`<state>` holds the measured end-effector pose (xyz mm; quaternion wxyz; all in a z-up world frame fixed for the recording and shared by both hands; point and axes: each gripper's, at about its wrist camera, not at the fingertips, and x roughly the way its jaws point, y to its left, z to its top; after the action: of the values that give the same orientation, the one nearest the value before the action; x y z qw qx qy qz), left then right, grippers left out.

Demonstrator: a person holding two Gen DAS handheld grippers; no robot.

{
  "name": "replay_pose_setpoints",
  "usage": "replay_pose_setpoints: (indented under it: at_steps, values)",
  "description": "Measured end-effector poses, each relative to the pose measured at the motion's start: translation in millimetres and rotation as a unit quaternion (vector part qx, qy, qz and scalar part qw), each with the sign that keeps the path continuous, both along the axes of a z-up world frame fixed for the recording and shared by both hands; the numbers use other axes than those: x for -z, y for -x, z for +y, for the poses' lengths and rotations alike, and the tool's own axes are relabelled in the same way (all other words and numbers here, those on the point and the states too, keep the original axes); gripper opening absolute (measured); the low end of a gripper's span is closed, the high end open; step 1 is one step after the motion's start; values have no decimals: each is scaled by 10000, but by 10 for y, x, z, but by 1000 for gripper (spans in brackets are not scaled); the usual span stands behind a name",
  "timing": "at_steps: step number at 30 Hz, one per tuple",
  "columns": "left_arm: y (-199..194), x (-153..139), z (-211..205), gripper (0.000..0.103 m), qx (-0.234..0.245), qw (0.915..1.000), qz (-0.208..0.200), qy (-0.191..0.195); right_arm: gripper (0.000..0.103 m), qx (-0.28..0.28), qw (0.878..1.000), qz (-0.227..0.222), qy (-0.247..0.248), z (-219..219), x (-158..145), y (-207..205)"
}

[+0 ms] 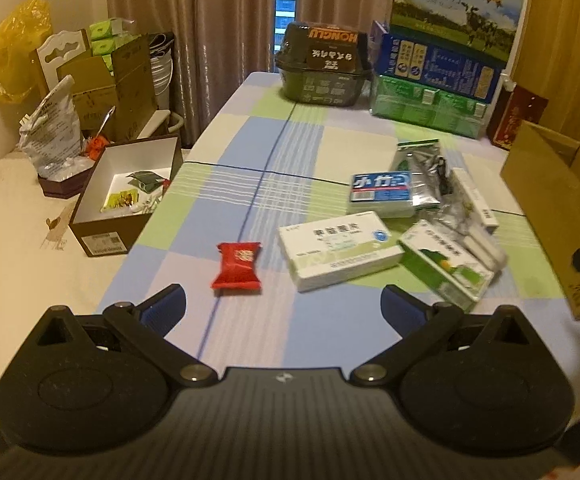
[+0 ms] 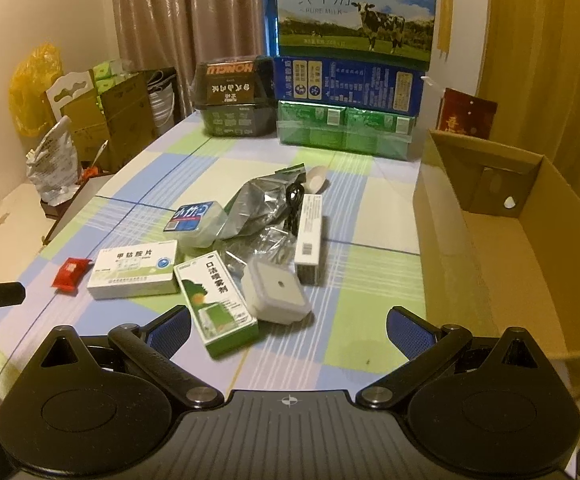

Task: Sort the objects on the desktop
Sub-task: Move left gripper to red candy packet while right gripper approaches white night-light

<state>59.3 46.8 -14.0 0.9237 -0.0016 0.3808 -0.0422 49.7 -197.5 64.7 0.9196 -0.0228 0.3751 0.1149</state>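
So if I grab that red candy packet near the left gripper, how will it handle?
The red candy packet looks like a small crimped wrapper, so probably light and somewhat crushable. Its glossy film may slip between the pads. It lies flat on the tablecloth, so it shouldn't roll.

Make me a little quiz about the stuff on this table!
1. True or false: the left gripper is holding the red candy packet.
2. Which lies nearest the right gripper? A) silver foil bag B) green-and-white spray box C) milk carton
3. Fill in: the big cardboard box on the right has its top ____.

Key: 1 false; 2 B; 3 open.
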Motion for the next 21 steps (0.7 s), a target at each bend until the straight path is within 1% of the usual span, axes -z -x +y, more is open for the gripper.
replay_pose_setpoints:
  at_steps: [6, 7, 8, 9, 10, 13, 15, 17, 21]
  values:
    - [-330, 286, 172, 101, 25, 9998, 42, -194, 101, -160, 9998, 61, -61, 18, 210, -302]
    - [-385, 328, 190, 101, 36, 9997, 52, -221, 101, -175, 9998, 74, -78, 17, 247, -353]
    - [-444, 369, 206, 98, 54, 9996, 75, -250, 100, -194, 9997, 91, -80, 22, 284, -401]
    - [-504, 410, 222, 94, 78, 9995, 98, -275, 94, -227, 9996, 110, -102, 27, 328, -455]
    - [-562, 450, 237, 93, 94, 9995, 121, -293, 88, -246, 9995, 136, -138, 25, 369, -502]
    - [-713, 553, 267, 88, 128, 9993, 155, -304, 82, -281, 9990, 238, -261, 26, 491, -634]
    - [-792, 617, 280, 80, 150, 9991, 160, -353, 79, -351, 9986, 281, -275, 40, 570, -716]
    - [-858, 671, 289, 77, 157, 9991, 187, -334, 77, -399, 9982, 332, -286, 54, 635, -794]
    - [-945, 731, 290, 75, 222, 9992, 196, -270, 71, -399, 9973, 469, -389, 45, 751, -912]
